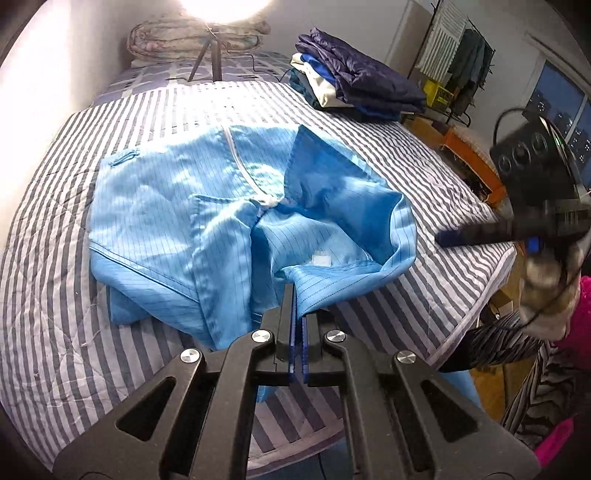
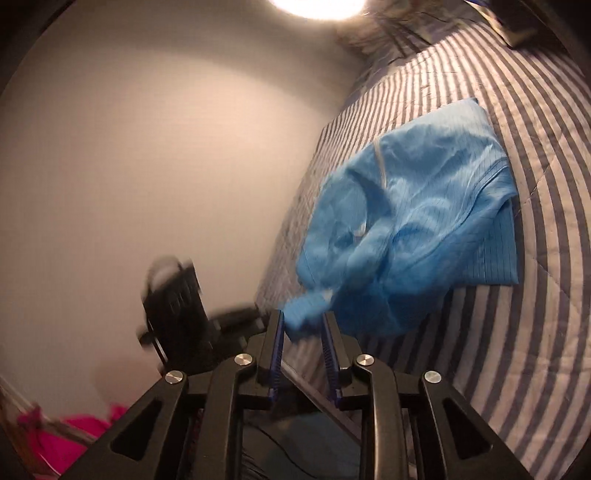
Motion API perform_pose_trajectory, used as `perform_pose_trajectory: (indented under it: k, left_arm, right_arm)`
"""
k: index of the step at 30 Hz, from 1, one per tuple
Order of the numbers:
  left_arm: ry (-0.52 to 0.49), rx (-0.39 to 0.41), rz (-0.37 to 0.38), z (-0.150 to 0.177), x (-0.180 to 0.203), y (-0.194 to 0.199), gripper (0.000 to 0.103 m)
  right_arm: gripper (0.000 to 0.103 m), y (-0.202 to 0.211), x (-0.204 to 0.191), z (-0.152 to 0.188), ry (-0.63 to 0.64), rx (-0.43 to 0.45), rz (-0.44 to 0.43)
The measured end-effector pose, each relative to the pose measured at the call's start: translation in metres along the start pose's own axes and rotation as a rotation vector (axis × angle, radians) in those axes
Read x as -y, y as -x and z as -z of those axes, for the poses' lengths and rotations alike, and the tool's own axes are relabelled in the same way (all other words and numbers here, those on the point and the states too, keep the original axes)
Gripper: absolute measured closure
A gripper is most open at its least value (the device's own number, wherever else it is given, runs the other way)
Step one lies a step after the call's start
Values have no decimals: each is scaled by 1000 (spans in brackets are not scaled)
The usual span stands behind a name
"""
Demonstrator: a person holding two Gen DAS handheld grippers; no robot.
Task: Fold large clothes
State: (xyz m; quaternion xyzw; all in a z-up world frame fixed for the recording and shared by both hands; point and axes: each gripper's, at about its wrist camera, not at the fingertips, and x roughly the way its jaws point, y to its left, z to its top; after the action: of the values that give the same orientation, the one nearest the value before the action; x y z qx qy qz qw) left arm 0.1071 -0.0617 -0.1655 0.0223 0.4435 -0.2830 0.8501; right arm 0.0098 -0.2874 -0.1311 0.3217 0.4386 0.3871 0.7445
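left wrist: striped bedspread (image 1: pixel 92 295), lamp (image 1: pixel 225 7)

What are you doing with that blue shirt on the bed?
A person is folding a light blue garment on the striped bed cover with two hand-held grippers. The left gripper has its jaws shut on the garment's edge. The right gripper has its jaws apart, with a bit of the fabric between them.

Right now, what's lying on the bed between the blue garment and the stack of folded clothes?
Nothing: in the left wrist view only bare striped bedspread separates the blue garment from the clothes stack.
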Motion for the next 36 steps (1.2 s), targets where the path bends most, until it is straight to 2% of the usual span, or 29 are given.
perform_pose_trajectory:
  k: [3,6,10,12,14,18,21,22,23,24,25,27,29,34,36]
  left_arm:
    - [7,2,1,-2,-2,0,103]
    - [-13,-2,-5,0,0,0,103]
    - [-17,-44,-14,10,6,-14,103]
    - [-24,-79,-20,17,9,-28,103]
    - [-53,-104,-51,22,14,-41,103]
    - [-69,-130,-47,26,18,-50,103]
    - [-77,-148,-36,28,22,-45,101]
    - [-79,-150,-27,28,23,-41,95]
    - [-77,-154,-14,29,24,-34,85]
    - [-73,-153,-3,28,25,-28,81]
    - [-73,-145,14,28,26,-21,74]
    - [-78,-111,44,25,32,-3,70]
    - [-83,-83,56,18,36,6,63]
    - [-138,-92,23,6,49,-15,63]
    - [-193,-120,-4,7,55,-31,63]
  right_arm:
    - [87,-27,-3,8,69,-81,74]
    - [91,-51,5,5,80,-106,152]
    - [93,-71,23,-16,48,-24,178]
    - [93,-77,38,-25,-19,36,121]
    - [93,-85,50,-28,-70,52,105]
    - [93,-79,52,-23,-60,9,114]
    - [92,-51,38,-19,25,-36,244]
    - [92,-42,33,-19,39,-37,261]
    - [88,-31,28,-20,50,-31,268]
    - [79,-22,22,-22,67,-20,276]
    - [75,-15,17,-24,81,-9,288]
    - [64,-2,9,-32,98,12,287]
    - [63,3,8,-36,104,18,279]
    - [61,-10,32,-38,-21,13,248]
    - [54,-15,44,-41,-86,14,233]
